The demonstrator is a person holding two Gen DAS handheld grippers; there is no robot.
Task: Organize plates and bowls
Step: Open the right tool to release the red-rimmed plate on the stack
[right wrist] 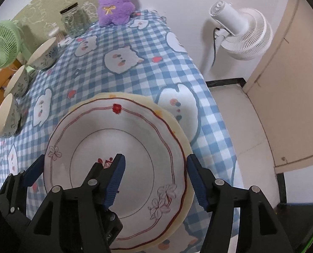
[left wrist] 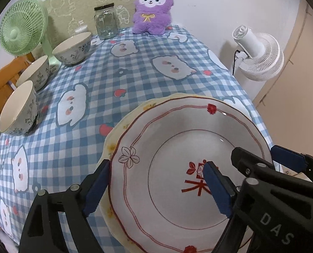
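A white plate with a red rim line (left wrist: 177, 147) (right wrist: 118, 147) lies on top of a pale yellow plate (left wrist: 122, 120) (right wrist: 183, 139) on the checked tablecloth. My left gripper (left wrist: 156, 187) is open. It straddles the stack's left rim, one blue pad outside the edge and the other above the plate's middle. My right gripper (right wrist: 156, 181) (left wrist: 259, 154) is open too and straddles the right rim the same way. Neither pair of pads presses on the plates. Three floral bowls (left wrist: 72, 48) (left wrist: 35, 73) (left wrist: 19, 107) stand apart in a row at the left.
A green fan (left wrist: 21, 27), a glass jar (left wrist: 105, 21) and a purple plush toy (left wrist: 152, 10) stand along the table's far side. A white floor fan (left wrist: 259, 57) stands beyond the right table edge (right wrist: 207, 109). An orange chair (left wrist: 0, 80) is at the left.
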